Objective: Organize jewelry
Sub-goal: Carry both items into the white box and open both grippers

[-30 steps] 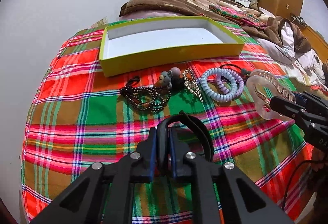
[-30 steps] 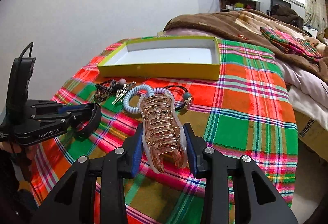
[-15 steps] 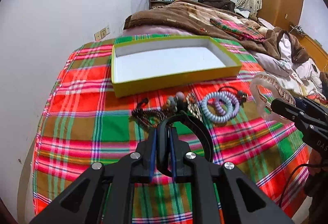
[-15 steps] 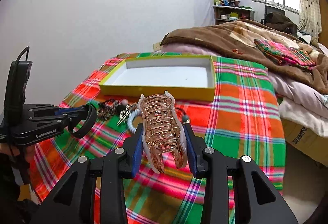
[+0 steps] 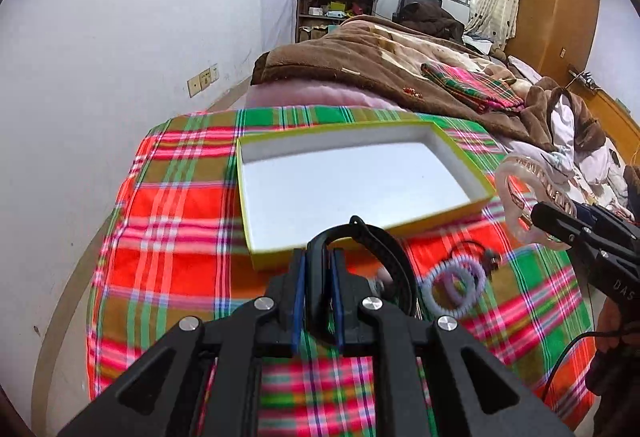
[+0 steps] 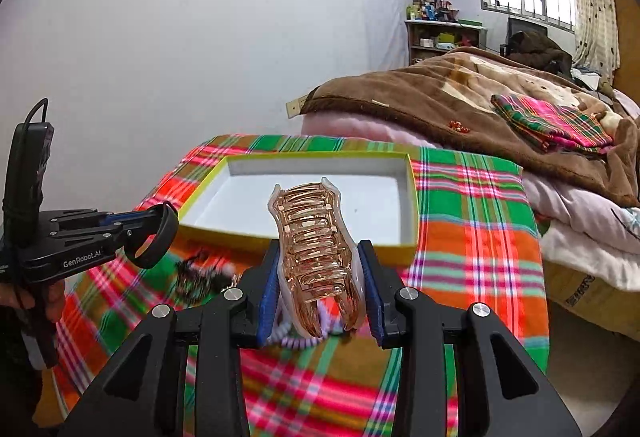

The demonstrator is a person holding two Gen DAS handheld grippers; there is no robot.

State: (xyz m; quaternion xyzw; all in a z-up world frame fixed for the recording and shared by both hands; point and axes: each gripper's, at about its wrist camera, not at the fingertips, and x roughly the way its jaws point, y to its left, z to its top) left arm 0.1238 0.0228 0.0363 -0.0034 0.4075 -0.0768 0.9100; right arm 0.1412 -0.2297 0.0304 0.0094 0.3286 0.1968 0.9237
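Left gripper [image 5: 318, 299] was clamped tight on a black band [image 5: 374, 257], a smooth, curved hoop standing up between the blue pads. Right gripper [image 6: 320, 291] was closed on a hair claw [image 6: 316, 241], translucent rose plastic, ribbed, with curved teeth, held upright.

Both hung above a plaid cloth [image 5: 172, 205], red, green and pink, spread over the bed. A spiral hair tie [image 5: 454, 287], pale lilac and coiled, lay on the cloth near the box; other small pieces beside it were blurred. The box [image 5: 472, 179] was a shallow, yellow-walled rectangle with a white, bare floor, just ahead of both grippers.

A brown blanket [image 5: 360, 57], fuzzy and rumpled, lay beyond the box. A white wall [image 5: 120, 37] ran close along the cloth's left edge.
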